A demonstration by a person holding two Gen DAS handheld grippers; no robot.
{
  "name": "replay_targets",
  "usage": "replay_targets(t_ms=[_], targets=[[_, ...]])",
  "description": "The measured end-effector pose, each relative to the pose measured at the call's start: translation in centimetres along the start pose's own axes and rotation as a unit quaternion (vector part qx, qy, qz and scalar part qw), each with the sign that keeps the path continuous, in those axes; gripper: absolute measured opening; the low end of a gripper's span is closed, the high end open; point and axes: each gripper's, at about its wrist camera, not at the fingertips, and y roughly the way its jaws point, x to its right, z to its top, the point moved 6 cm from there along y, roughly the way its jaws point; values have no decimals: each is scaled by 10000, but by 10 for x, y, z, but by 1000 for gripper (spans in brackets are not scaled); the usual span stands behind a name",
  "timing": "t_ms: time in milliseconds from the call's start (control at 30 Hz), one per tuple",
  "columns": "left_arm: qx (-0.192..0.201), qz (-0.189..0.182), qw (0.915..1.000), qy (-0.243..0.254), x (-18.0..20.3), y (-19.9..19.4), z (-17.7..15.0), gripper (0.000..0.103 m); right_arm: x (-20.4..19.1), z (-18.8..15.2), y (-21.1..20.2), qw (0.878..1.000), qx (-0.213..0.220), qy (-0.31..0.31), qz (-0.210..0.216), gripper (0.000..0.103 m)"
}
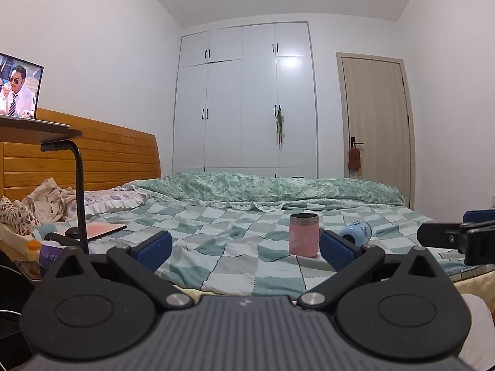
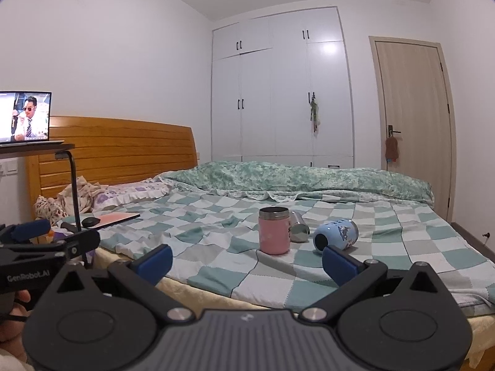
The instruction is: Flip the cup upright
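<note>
A pink cup (image 2: pixel 274 230) with a metal rim stands upright on the checkered bedspread (image 2: pixel 216 247); it also shows in the left wrist view (image 1: pixel 303 235). A light blue cup (image 2: pixel 335 235) lies on its side to its right, mouth toward me; it also shows in the left wrist view (image 1: pixel 355 232). A steel cup (image 2: pixel 299 230) lies tipped behind the pink one. My left gripper (image 1: pixel 246 249) is open and empty, short of the bed edge. My right gripper (image 2: pixel 247 264) is open and empty, near the bed edge, in front of the cups.
A folded green quilt (image 2: pixel 309 179) lies along the far side of the bed. A tablet (image 2: pixel 116 217) and a black mouse (image 2: pixel 90 222) lie at the left. A bedside stand with a laptop (image 2: pixel 24 117) is at far left. Wardrobe (image 2: pixel 278 92) and door (image 2: pixel 411 117) behind.
</note>
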Motion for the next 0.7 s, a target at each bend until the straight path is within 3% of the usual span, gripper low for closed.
replay_targets(t_ms=[700], targets=[[29,-55,10000,-49,-1,3,-2,103,-7,-3,0,9999,-33,-107,103,103]])
